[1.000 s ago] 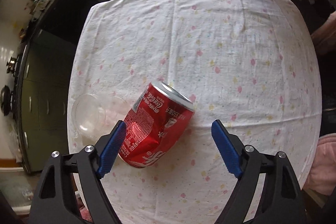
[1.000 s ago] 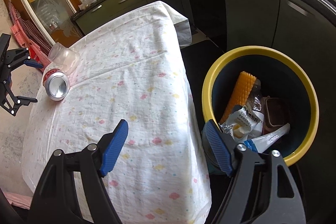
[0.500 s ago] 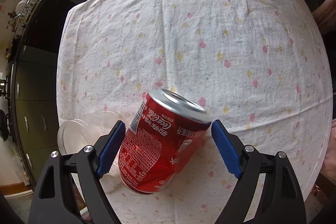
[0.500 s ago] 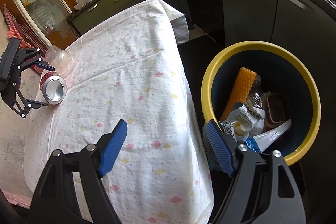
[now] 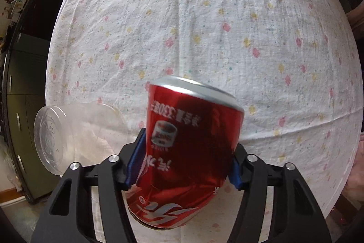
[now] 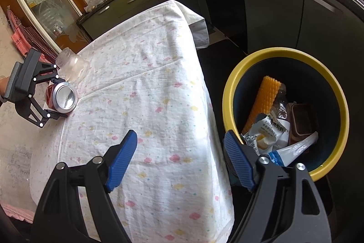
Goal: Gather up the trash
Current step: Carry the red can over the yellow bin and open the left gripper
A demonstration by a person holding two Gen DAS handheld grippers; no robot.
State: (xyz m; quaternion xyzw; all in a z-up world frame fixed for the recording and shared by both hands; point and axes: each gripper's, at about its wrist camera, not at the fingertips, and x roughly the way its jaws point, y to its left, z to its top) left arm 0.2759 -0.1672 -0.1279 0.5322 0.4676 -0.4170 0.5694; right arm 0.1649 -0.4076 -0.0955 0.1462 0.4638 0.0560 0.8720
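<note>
From the left wrist view I have the left tongs [image 5: 185, 165] closed around the red can [image 5: 188, 152]; their jaws have just been closing, and the blue pads now sit against both sides of the can, which fills the lower centre of my picture with its silver end pointing toward twelve o'clock; its lower body is dented; at nine o'clock from the can a clear plastic cup [image 5: 75, 136] lies on its side, just beside the left pad; both rest on the desk [image 5: 227, 26], covered by a white cloth with small pink and yellow flowers; at three o'clock I see the edge of a person's hand, too cropped to say more.

From the right wrist view my right tongs [image 6: 179, 158] stand wide apart with nothing between the pads; the left pad hangs over the cloth, the right one over the near rim of a yellow-rimmed bin [image 6: 284, 54] at three o'clock, off the desk's edge; inside the bin I see a yellow ridged piece, a crumpled snack wrapper, a brown tray and a white and blue packet; at nine o'clock, well apart, the left tongs [image 6: 58, 99] grip the can [image 6: 62, 98] near the far corner, the clear cup [image 6: 72, 65] touching or just beside it, I cannot tell which; dark kitchen cabinets run across twelve o'clock.
</note>
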